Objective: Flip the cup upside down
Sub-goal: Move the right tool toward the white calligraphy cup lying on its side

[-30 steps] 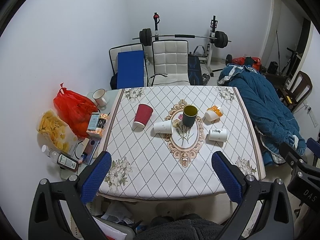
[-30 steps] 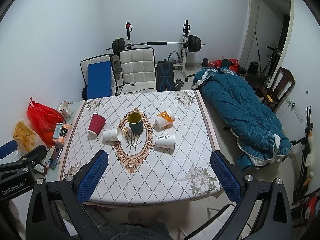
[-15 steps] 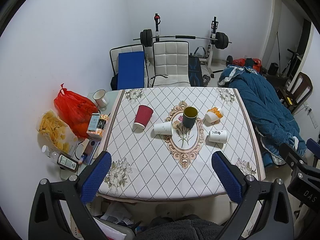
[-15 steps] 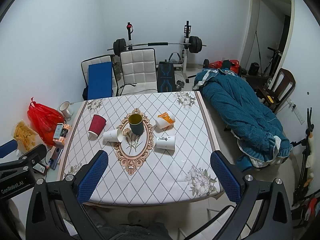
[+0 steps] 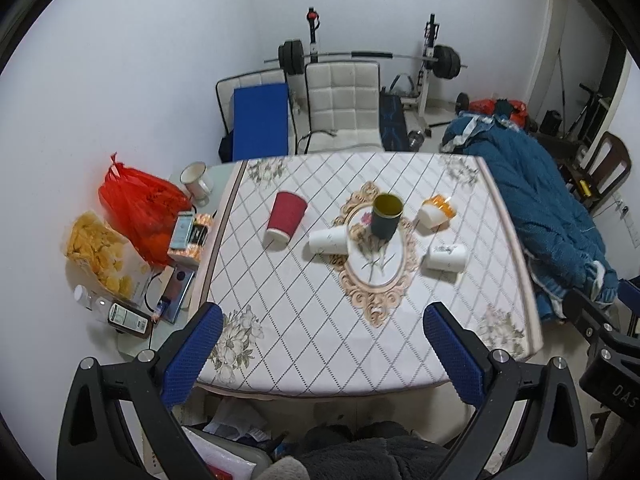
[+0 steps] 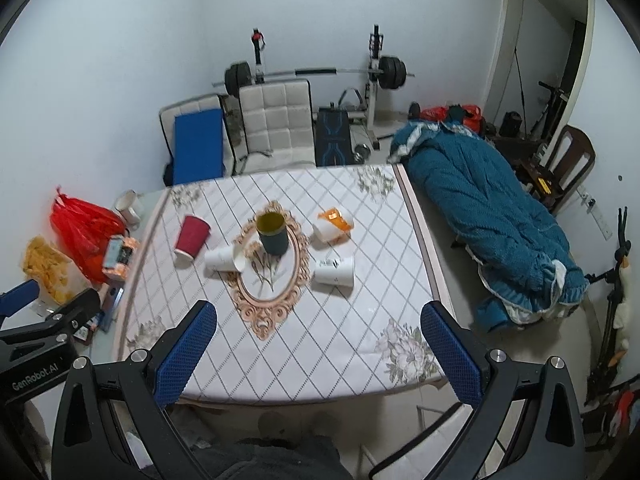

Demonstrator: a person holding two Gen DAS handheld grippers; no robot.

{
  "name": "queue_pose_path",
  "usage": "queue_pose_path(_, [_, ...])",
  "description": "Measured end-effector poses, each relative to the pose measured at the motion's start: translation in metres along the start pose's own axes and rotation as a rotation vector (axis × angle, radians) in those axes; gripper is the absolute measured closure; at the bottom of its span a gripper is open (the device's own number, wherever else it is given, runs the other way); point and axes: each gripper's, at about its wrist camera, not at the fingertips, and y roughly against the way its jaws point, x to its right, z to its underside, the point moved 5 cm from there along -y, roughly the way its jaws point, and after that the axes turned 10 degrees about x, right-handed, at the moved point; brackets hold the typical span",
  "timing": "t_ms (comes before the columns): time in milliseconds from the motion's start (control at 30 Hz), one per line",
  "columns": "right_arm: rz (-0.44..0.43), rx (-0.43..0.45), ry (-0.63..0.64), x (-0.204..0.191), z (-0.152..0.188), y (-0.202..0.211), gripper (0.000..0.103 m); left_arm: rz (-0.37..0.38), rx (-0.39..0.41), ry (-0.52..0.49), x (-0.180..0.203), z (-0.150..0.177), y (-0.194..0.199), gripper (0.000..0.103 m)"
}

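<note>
On the quilted-pattern tablecloth (image 5: pixel 304 312), left to right: a red paper cup (image 5: pixel 285 219) standing mouth-down, a white cup (image 5: pixel 329 241) on its side, a dark cylindrical cup (image 5: pixel 386 215) upright at the oval motif — yellow inside — then two more tipped white cups. Left gripper (image 5: pixel 324 344) and right gripper (image 6: pixel 320 344) hover near the table's edge, both spread wide, holding nothing.

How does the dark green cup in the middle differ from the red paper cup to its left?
The dark green cup with the yellow inside stands upright, mouth open upward; the red paper cup looks already upside down, narrow white-rimmed base on the cloth. The green cup sits on the oval medallion, touching nothing; the red cup sits on the diamond pattern, farther left. Both rest on the patterned tablecloth, ungripped.
</note>
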Motion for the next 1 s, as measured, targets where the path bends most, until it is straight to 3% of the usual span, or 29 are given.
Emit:
queue_pose_path(267, [0.049,-0.167,-0.017,-0.002,0.044,-0.079,0.000,-0.004,-0.100,-0.034,-0.013,0.029,-0.067,0.000])
queue_pose_path(533, [0.072,-0.336,-0.057,0.007,0.110,-0.168,0.000,-0.022,-0.212,-0.075,-0.013,0.053,-0.132,0.000])
queue_pose_path(767, [0.083,-0.473,-0.073,0.027,0.154,-0.238,0.000,-0.049,-0.313,-0.117,0.011,0.064,-0.189,0.000])
queue_pose_path(1000, [0.069,-0.547,-0.061,0.058,0.163,-0.289,0.000,-0.078,-0.369,-0.179,0.057,0.057,-0.241,0.000])
